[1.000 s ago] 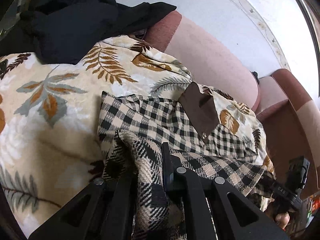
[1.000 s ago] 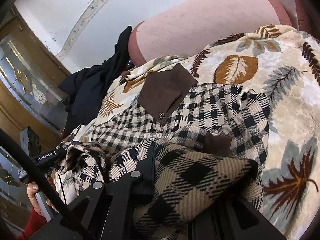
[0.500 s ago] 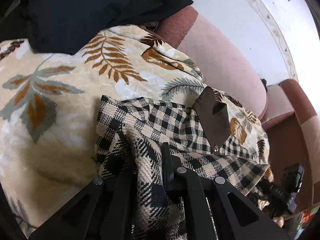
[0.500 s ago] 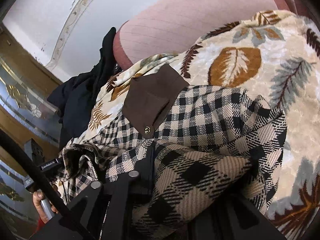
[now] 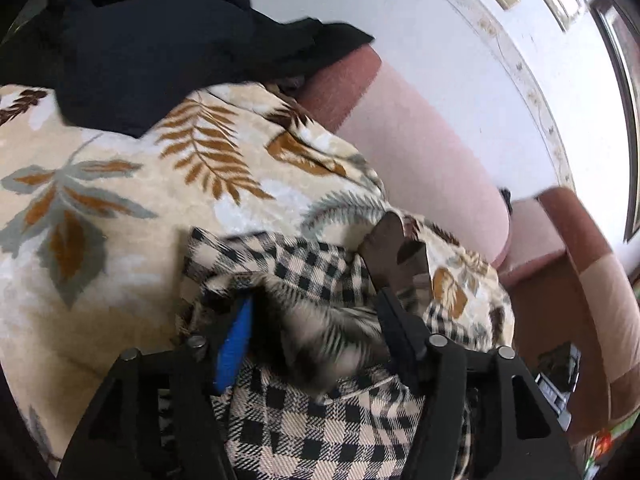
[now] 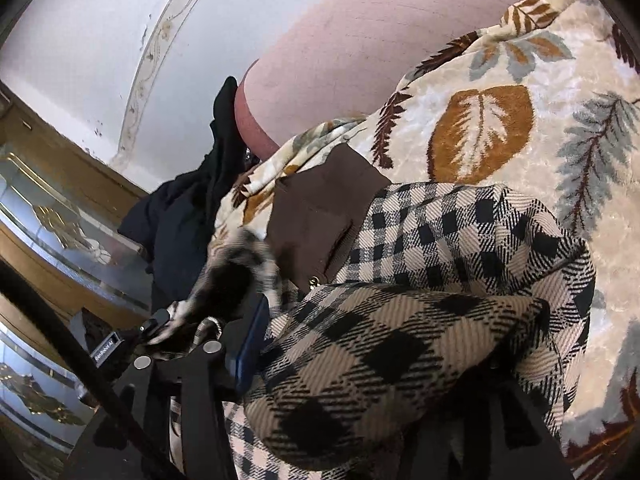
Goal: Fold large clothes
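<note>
While the left tongs (image 5: 316, 320) and right tongs (image 6: 360, 360) are both opening, released, with folds of the checked shirt (image 6: 420, 340) still lying loose between their fingers, the shirt rests just ahead of them on the leaf-patterned blanket (image 5: 120, 208), beyond which lies a dark garment (image 5: 160, 52).

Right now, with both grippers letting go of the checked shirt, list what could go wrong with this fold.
1. The left gripper and right gripper have jaws opening with the checked shirt between them; the cloth could snag on a pad and drag the fold open.
2. The folded edge bulges, so it may spring back.
3. The leaf-print blanket looks soft and uneven; the fold may slump.
</note>
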Demonstrator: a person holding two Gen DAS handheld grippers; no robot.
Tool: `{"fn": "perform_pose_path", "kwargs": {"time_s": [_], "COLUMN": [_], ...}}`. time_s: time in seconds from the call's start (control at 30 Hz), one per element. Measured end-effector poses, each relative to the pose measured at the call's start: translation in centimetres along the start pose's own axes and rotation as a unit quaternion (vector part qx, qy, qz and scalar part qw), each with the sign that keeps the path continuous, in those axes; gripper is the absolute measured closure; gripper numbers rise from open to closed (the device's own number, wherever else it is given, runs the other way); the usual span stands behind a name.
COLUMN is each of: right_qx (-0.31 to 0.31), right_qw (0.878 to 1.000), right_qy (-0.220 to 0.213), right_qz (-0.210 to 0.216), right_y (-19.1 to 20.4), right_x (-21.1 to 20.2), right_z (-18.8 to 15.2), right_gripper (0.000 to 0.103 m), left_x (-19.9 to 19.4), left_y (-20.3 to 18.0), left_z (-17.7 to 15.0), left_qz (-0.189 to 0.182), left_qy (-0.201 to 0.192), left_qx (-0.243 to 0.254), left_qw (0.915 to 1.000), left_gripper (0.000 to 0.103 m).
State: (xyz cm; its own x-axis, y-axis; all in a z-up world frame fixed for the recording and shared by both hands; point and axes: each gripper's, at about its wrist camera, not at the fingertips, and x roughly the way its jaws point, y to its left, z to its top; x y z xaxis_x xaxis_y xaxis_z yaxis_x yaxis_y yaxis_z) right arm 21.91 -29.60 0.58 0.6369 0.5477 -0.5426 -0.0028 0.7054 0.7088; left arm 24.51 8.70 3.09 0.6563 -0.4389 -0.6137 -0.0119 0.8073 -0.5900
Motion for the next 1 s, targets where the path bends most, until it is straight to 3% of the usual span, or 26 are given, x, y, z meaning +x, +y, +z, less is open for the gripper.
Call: {"fn": "perform_pose_path", "kwargs": {"time_s": [0.1, 0.23, 0.3, 0.4, 0.57, 0.73, 0.87, 1.0], "right_qx": [0.019, 0.037, 0.039, 0.045, 0.043, -0.011, -0.068, -0.191], "right_qw": [0.999, 0.998, 0.998, 0.997, 0.995, 0.998, 0.995, 0.963], "right_qy": [-0.01, -0.021, -0.024, -0.049, -0.079, -0.055, -0.02, 0.019], "right_qz": [0.032, 0.048, 0.048, 0.039, 0.032, -0.007, -0.069, -0.187], "right_y": [-0.2, -0.5, -0.5, -0.7, -0.8, 1.1, 2.4, 4.7], "right_x": [-0.6, -1.3, -1.4, -2.3, -4.4, -3.5, -2.0, -0.8], "right_z": [0.3, 0.7, 0.8, 1.1, 1.8, 1.3, 0.2, -1.7], "right_gripper": [0.042, 0.042, 0.04, 0.027, 0.026, 0.025, 0.026, 0.026], "left_x": [-0.5, -0.8, -1.0, -1.4, -1.8, -0.5, 0.6, 0.3], "left_y": [0.9, 0.9, 0.5, -0.5, -2.3, -3.3, -3.0, -1.8], "left_z": [0.5, 0.6, 0.5, 0.3, -0.3, -1.1, -2.1, -1.9], "left_qz": [-0.008, 0.001, 0.005, 0.01, 0.015, 0.037, 0.104, 0.136], "left_qy": [-0.006, -0.009, -0.01, -0.016, -0.016, 0.019, 0.034, 0.036], "left_qx": [-0.027, -0.025, -0.013, 0.013, 0.068, 0.112, 0.139, 0.151], "left_qw": [0.9996, 0.9996, 0.9999, 0.9997, 0.9974, 0.9928, 0.9842, 0.9784], "left_gripper": [0.04, 0.04, 0.04, 0.04, 0.04, 0.04, 0.04, 0.04]}}
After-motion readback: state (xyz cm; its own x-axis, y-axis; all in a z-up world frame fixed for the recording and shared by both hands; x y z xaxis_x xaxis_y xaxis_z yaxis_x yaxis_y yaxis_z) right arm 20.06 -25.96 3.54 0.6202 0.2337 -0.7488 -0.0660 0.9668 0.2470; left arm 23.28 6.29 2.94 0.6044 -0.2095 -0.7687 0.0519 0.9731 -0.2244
